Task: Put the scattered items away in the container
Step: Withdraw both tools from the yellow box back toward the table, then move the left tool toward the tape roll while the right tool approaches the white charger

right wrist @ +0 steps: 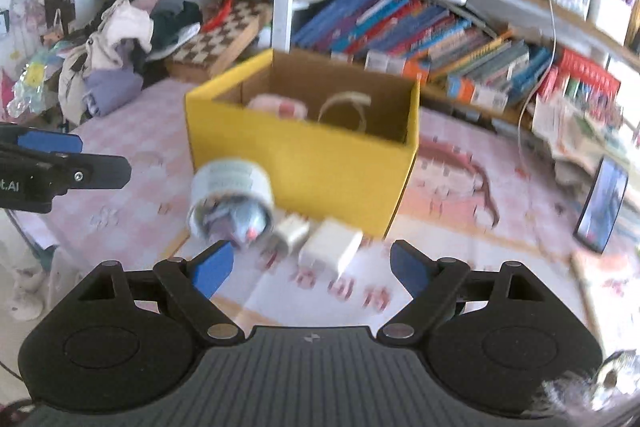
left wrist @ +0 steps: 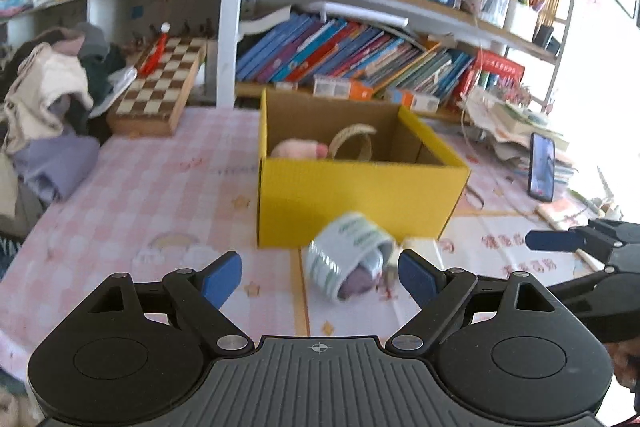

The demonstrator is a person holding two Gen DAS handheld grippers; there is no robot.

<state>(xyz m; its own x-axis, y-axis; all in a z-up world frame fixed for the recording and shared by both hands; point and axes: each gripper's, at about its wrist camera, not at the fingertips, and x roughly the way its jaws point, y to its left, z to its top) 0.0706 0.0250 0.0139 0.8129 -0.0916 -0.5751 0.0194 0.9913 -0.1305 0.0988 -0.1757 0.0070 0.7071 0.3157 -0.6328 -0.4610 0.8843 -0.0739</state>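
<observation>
A yellow cardboard box point(left wrist: 360, 187) point(right wrist: 304, 163) stands open on the pink checked tablecloth. Inside it lie a pink plush item point(left wrist: 298, 149) point(right wrist: 276, 105) and a beige ring of tape point(left wrist: 354, 141) point(right wrist: 346, 107). A wide roll of tape point(left wrist: 348, 259) point(right wrist: 230, 195) with something grey-purple stuffed in it lies on its side in front of the box. Two white chargers point(right wrist: 330, 247) lie beside the roll. My left gripper point(left wrist: 320, 277) is open, just short of the roll. My right gripper point(right wrist: 310, 267) is open over the chargers.
A chessboard case point(left wrist: 160, 87) and a heap of clothes point(left wrist: 44, 99) sit at the back left. Shelves of books point(left wrist: 360, 55) run behind the box. A phone point(left wrist: 542, 167) point(right wrist: 602, 205) stands propped at the right, beside stacked papers.
</observation>
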